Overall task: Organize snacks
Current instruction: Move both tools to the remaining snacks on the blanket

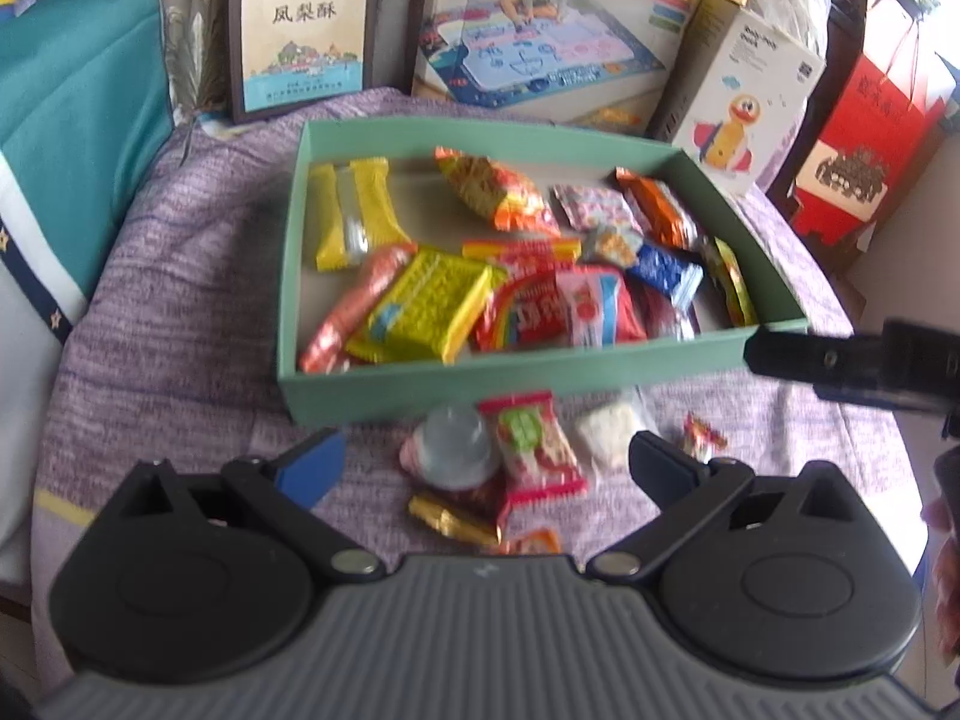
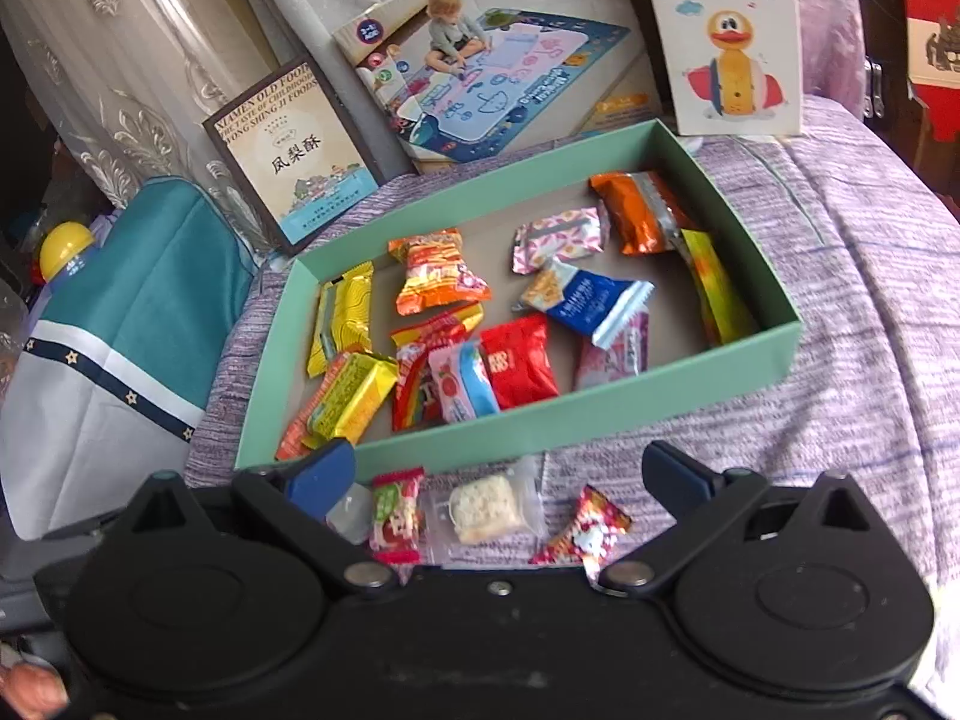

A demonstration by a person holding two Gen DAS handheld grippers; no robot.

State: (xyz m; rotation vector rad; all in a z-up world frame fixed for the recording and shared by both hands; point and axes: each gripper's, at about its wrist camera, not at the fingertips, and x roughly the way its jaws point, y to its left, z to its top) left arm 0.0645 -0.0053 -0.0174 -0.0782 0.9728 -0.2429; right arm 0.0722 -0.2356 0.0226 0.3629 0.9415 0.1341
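Ahead of both tongs lies a shallow mint-green box [image 1: 420, 387], its floor strewn with wrapped snacks: a yellow packet [image 1: 354, 213] at the far left, a puffed orange bag [image 1: 498, 192] beyond the middle, a yellow-green biscuit pack [image 1: 429, 303] and a red pouch [image 1: 540, 306] close to the near wall, a blue packet [image 1: 666, 273] and an orange-and-silver one [image 1: 657, 204] toward the right. The box rests on a purple knitted cover [image 1: 180, 300].

Between the box's near wall and the tongs, a few loose snacks lie on the cover: a clear jelly cup [image 1: 459, 450], a red-and-green candy packet [image 1: 534, 450], a white puffed cake in clear wrap [image 2: 483, 507], a small red-and-white candy [image 2: 585, 528] and a gold-wrapped stick [image 1: 453, 519].

The left tongs [image 1: 486, 456] stand spread wide, gripping nothing; the loose snacks lie between and just past the tips. The right tongs [image 2: 498, 471] are likewise spread wide and empty, above the same cluster. Its dark finger shows at the right edge of the left view.
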